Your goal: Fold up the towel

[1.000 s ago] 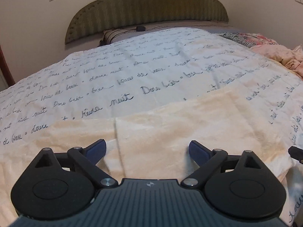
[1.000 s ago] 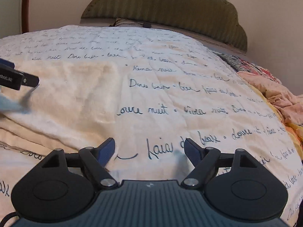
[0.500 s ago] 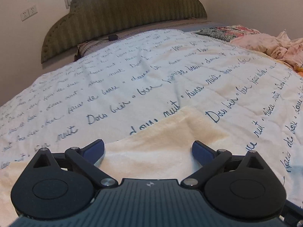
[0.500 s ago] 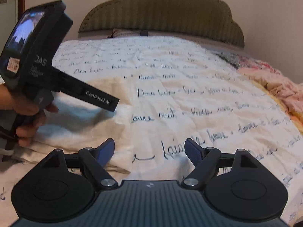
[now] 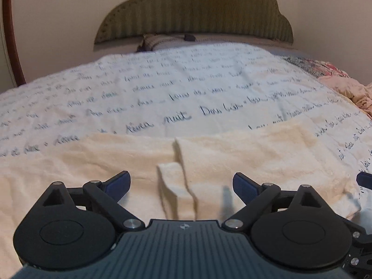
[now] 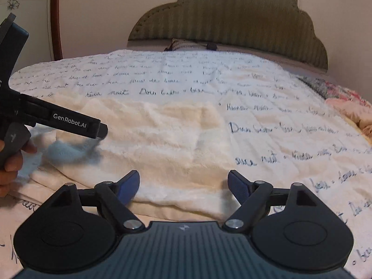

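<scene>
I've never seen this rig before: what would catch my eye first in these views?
A fluffy cream towel, partly folded, lies on a white bedspread printed with dark cursive script. Both black two-finger grippers with blue pads, left and right, hang open over it. Behind rises a scalloped olive padded headboard.

Both cameras sit low behind their own fingers, close over the towel point(image 5: 244, 153), facing up the bed toward the headboard point(image 5: 197, 11); the right view stands further right, catching the left gripper point(image 6: 102, 130) at its left edge; both share towel, quilt point(image 6: 186, 74) and headboard.
</scene>
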`<state>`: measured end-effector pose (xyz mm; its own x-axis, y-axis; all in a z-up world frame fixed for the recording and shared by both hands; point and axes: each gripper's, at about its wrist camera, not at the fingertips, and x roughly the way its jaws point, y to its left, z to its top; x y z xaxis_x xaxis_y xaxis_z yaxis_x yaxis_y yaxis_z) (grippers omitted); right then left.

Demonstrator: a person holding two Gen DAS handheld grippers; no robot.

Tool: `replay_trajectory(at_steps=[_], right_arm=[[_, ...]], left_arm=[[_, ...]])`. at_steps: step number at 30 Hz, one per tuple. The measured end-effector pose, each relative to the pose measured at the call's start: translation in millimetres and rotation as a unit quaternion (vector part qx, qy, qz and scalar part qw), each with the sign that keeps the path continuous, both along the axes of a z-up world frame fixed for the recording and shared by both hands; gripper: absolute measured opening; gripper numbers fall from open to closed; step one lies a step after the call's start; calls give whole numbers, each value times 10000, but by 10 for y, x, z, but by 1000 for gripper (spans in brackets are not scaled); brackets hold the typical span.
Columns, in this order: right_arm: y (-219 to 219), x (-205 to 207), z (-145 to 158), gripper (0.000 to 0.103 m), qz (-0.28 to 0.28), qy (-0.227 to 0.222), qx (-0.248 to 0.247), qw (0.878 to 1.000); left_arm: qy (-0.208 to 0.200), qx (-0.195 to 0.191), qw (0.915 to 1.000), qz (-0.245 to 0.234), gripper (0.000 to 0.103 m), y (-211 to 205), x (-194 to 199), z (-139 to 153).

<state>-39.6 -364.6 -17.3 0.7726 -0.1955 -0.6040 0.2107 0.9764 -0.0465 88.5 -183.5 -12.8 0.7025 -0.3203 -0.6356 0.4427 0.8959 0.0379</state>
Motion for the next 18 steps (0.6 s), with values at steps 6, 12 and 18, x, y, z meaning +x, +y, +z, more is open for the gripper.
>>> replay_trajectory(at_steps=[6,12,18], right_arm=[[418,94,88,88,695,-132,-144,9974],[626,251,-71,88,631,366,-228,9971],[1237,177,416,103,1094,-580,-438,9913]], left_arm=[[-98,124,9976,669,100,834,-235,78],[180,569,9908,1216,99,1630,-322,-78],[30,79,9846,1746,100,2427,-563,72]])
